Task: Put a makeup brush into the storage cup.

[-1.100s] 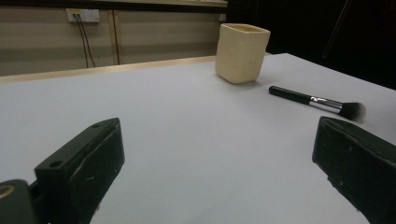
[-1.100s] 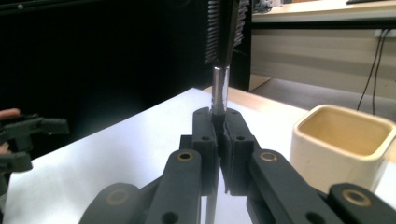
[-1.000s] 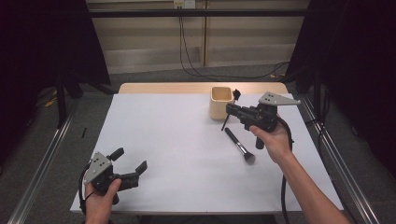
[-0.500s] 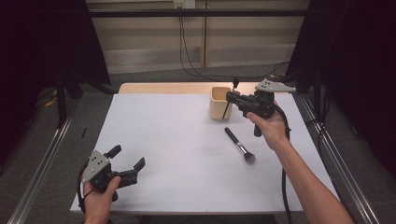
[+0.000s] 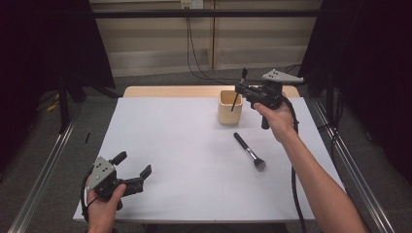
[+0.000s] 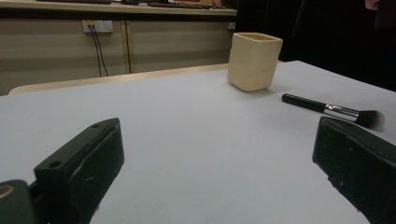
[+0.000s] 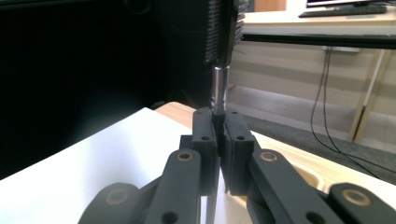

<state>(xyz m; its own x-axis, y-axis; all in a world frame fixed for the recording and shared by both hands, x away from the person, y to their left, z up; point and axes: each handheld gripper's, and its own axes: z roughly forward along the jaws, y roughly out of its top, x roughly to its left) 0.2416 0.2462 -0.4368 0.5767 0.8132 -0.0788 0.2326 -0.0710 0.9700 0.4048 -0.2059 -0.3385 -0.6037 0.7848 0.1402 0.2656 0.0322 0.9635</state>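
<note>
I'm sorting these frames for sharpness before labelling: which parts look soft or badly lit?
High view: even light on the white table, dark surroundings, slightly soft. Left tongs view: near jaws blurred, cup and lying brush fairly sharp. Right tongs view: jaws in focus, the clamped brush has glare on its metal ferrule, left background nearly black.

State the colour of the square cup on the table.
Pale cream; the cup shows best in the left gripper view.

place: lab | cues: black curtains; wall outlet; floor rails
</note>
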